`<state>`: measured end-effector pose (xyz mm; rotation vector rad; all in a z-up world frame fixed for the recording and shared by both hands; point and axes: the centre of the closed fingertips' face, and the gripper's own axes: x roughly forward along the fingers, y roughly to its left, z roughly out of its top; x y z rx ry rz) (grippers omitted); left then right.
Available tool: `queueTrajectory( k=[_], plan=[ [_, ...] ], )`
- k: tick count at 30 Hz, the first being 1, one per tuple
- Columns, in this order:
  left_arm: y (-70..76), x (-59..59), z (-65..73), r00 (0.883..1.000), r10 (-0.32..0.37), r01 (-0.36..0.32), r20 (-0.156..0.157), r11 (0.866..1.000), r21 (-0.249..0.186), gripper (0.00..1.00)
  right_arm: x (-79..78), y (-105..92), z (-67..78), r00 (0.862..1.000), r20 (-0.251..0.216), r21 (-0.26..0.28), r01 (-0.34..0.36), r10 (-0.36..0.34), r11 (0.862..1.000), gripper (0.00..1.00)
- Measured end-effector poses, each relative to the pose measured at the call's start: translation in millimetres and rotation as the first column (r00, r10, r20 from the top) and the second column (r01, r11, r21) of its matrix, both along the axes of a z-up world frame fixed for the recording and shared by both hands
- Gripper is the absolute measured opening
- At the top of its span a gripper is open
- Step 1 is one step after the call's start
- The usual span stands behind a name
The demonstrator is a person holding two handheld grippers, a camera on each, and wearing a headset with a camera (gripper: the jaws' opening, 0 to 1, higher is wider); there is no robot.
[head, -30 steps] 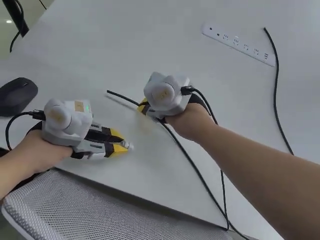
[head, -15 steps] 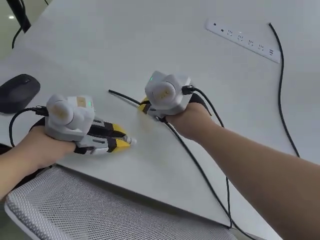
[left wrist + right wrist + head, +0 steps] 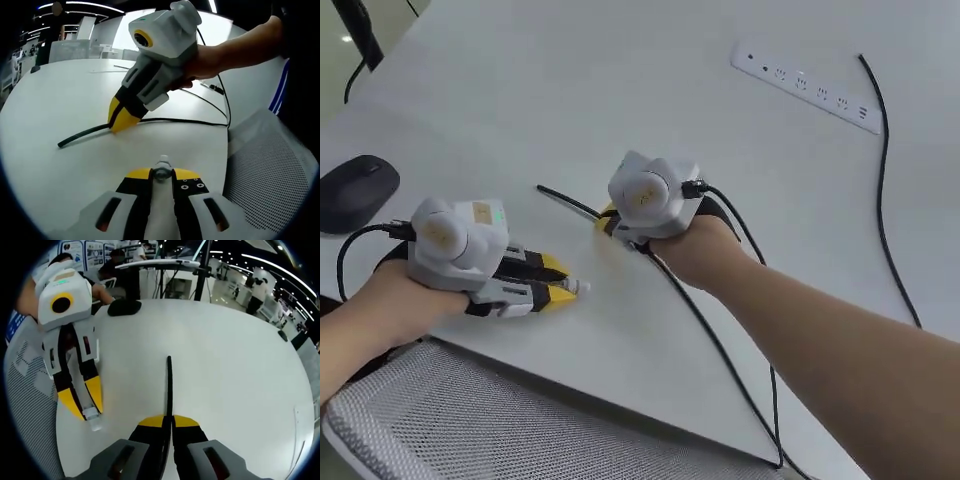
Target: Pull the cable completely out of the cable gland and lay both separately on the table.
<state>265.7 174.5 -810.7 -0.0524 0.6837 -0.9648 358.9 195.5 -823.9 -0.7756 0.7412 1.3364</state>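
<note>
— White counter [image 3: 620, 90] all round, then? What else lies on it?
— A white power strip [image 3: 805, 87] at the upper right of the head view, with a thin black cord [image 3: 885, 180] trailing down the right side. A black computer mouse [image 3: 355, 193] sits at the left edge, and a grey mesh chair [image 3: 450, 420] shows below the counter's near edge. All of these stand well apart from the two grippers.
— And the cable gland?
— The small pale cable gland [image 3: 162, 169] is pinched in the tips of the left hand-held gripper [image 3: 161, 175], at the lower centre of the left gripper view. Its axis follows the jaws, nose forward, which in the head view points to the right. I cannot tell whether it touches the counter.
— The cable?
— The black cable [image 3: 169, 385] is free of the gland and lies flat on the counter. The right hand-held gripper [image 3: 168, 421] is clamped on it, jaws closed around it. In the right gripper view it runs straight up from the jaws to a bare end near mid-frame. In the head view its long axis runs diagonally, bare end at the upper left, the rest off to the lower right.
— How near are the two?
— Near, but apart, with bare counter between them.
</note>
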Motion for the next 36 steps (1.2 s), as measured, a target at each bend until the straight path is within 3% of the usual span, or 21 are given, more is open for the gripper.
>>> queueTrajectory(
  k=[13,24,36],
  plan=[
    [-2.2,-0.5,0.6,1.0,-0.013,0.013,0.007,1.0,0.021,0.16,3.9,-2.7,1.7,1.0,0.015,-0.014,0.017,-0.017,1.0,0.08],
    [-1.1,1.4,2.3,1.0,-0.014,0.014,0.011,0.999,0.035,0.2,4.3,-3.0,22.2,0.996,-0.011,0.057,0.084,-0.083,0.995,0.19],
    [-0.9,-0.5,8.5,1.0,-0.014,0.013,0.023,0.999,0.046,0.26,13.0,-32.2,55.0,0.982,0.0,0.128,0.185,-0.187,0.974,0.3]
  ],
)
